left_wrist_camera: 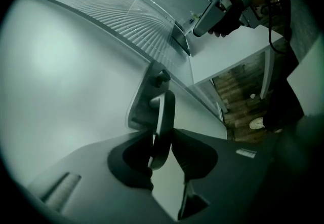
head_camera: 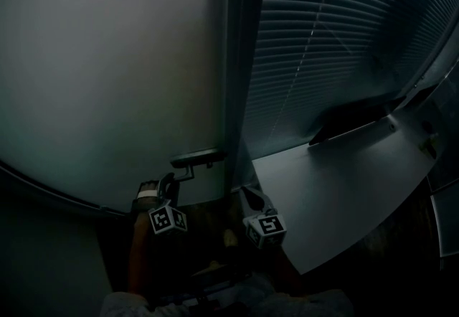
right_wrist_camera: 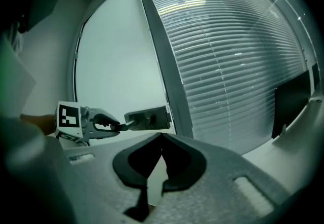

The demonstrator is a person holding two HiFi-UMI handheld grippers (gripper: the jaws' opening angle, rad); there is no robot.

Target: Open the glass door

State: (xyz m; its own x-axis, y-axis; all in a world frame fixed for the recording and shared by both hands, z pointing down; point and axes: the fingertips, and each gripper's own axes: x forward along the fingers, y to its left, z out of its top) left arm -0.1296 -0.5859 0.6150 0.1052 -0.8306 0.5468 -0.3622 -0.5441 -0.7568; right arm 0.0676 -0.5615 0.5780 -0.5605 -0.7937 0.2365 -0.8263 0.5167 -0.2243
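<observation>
Grasp stage: the left gripper [head_camera: 171,181] pinches the lever handle [left_wrist_camera: 163,121] at the right edge of the frosted glass door [head_camera: 107,57], which appears shut. The right gripper [head_camera: 247,197] waits beside it, jaws pressed together, empty. The next move likely calls for turning the lever down, then swinging the door.

Light's dim where you stand. Closed slatted blinds [head_camera: 337,36] cover the window wall. A dark upright frame post [head_camera: 237,57] borders the blinds on their left. Below the blinds is a white tabletop [head_camera: 344,194], with a dark flat panel [head_camera: 351,118] standing against the blinds. Wood-plank floor [left_wrist_camera: 238,101] lies lower down.
</observation>
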